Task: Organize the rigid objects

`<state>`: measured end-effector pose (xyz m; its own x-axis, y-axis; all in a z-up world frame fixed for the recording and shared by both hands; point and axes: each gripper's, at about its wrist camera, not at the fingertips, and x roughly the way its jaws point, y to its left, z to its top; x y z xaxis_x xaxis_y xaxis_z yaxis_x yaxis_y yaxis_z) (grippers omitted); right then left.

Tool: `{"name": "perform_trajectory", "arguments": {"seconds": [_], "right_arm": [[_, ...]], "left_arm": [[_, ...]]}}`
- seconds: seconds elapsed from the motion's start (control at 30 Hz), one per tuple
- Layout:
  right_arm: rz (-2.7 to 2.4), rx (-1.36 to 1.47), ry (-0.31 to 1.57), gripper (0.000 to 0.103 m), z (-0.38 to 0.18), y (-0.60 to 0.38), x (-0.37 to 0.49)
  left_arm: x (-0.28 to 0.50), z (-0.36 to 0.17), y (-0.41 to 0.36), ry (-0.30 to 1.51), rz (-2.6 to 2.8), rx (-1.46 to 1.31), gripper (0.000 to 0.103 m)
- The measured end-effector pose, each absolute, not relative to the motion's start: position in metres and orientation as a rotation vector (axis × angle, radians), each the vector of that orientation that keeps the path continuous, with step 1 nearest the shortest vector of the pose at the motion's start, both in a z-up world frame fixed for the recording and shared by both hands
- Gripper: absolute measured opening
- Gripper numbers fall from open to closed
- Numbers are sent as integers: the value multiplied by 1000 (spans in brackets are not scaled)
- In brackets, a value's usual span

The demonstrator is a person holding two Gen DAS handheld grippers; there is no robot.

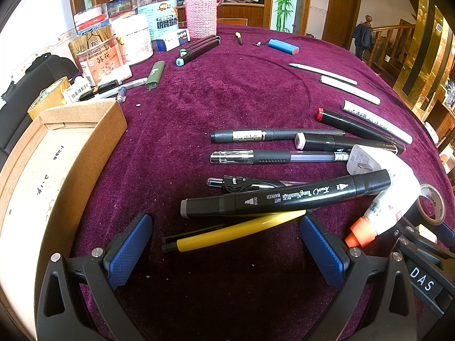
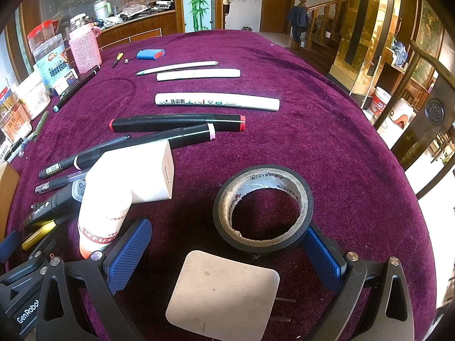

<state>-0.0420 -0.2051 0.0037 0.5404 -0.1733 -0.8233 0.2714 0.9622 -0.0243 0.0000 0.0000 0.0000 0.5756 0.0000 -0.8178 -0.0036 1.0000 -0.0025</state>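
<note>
Left hand-held gripper (image 1: 226, 251) straddles yellow pen (image 1: 227, 233), untouched.

Black marker (image 1: 287, 196) reads "ART MARKER"; white pen (image 2: 217, 101) "PAINT"

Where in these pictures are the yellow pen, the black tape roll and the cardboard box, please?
yellow pen (image 1: 241, 231): left wrist view, middle of its barrel.
black tape roll (image 2: 305, 199): right wrist view, outer right wall.
cardboard box (image 1: 85, 113): left wrist view, far top rim.
</note>
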Motion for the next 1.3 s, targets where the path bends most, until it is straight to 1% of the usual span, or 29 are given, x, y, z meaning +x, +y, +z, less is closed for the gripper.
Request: {"name": "perform_trajectory", "arguments": {"seconds": [0.27, 0.43, 0.57, 1.13, 1.3], "right_arm": [[-265, 109, 965, 102, 4, -204, -41], [-227, 100, 980, 102, 5, -202, -41], [-168, 79, 1030, 102, 7, -207, -39], [-146, 52, 1047, 102, 6, -208, -42], [-177, 23, 1046, 102, 16, -211, -55]], "left_arm": [[0, 0, 0, 964, 10, -6, 103], [-4, 2, 2, 1016, -84, 31, 103], [-11, 1, 3, 1013, -117, 53, 103], [-9, 3, 1, 1012, -53, 37, 103], [-10, 3, 1, 1025, -102, 49, 103]]}}
